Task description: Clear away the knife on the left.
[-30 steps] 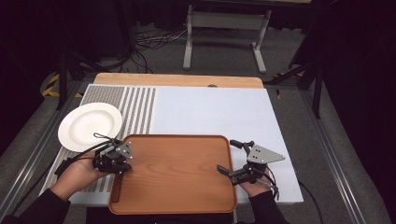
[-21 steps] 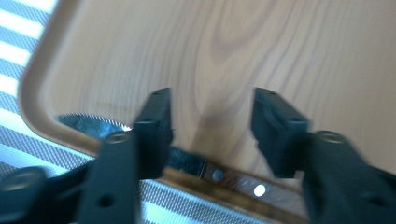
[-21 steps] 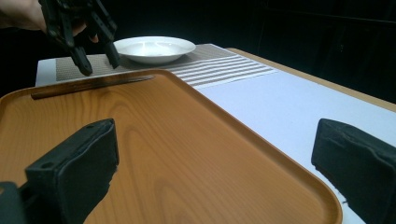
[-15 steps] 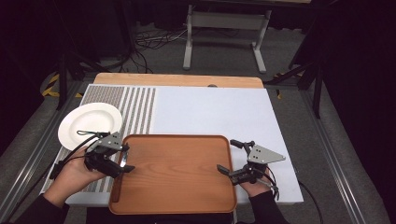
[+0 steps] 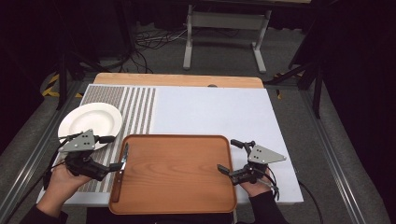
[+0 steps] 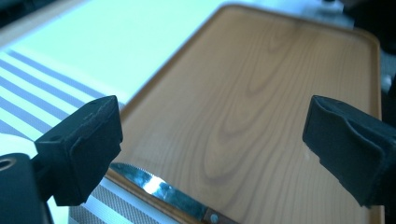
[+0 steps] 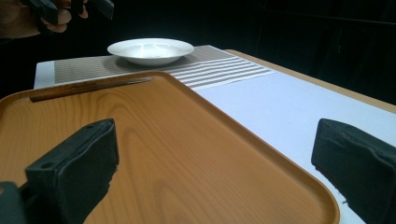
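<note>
Tray's (image 5: 177, 172) left edge: knife (image 5: 120, 170) beside fingers (image 5: 113, 165)

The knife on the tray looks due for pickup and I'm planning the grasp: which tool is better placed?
Probably the left. The left tool hangs open right beside the knife, which lies along the tray's left edge. The right tool, also open, sits at the tray's opposite edge.

The tray (image 5: 182, 172) is orange-brown wood with wavy darker lines in it. The knife (image 5: 120, 170) has a shiny silver blade and a dark brown handle. The plate (image 5: 91, 120) is plain white. The mat (image 5: 210, 112) is white, with grey stripes at one end. Both grippers have black jaws.
</note>
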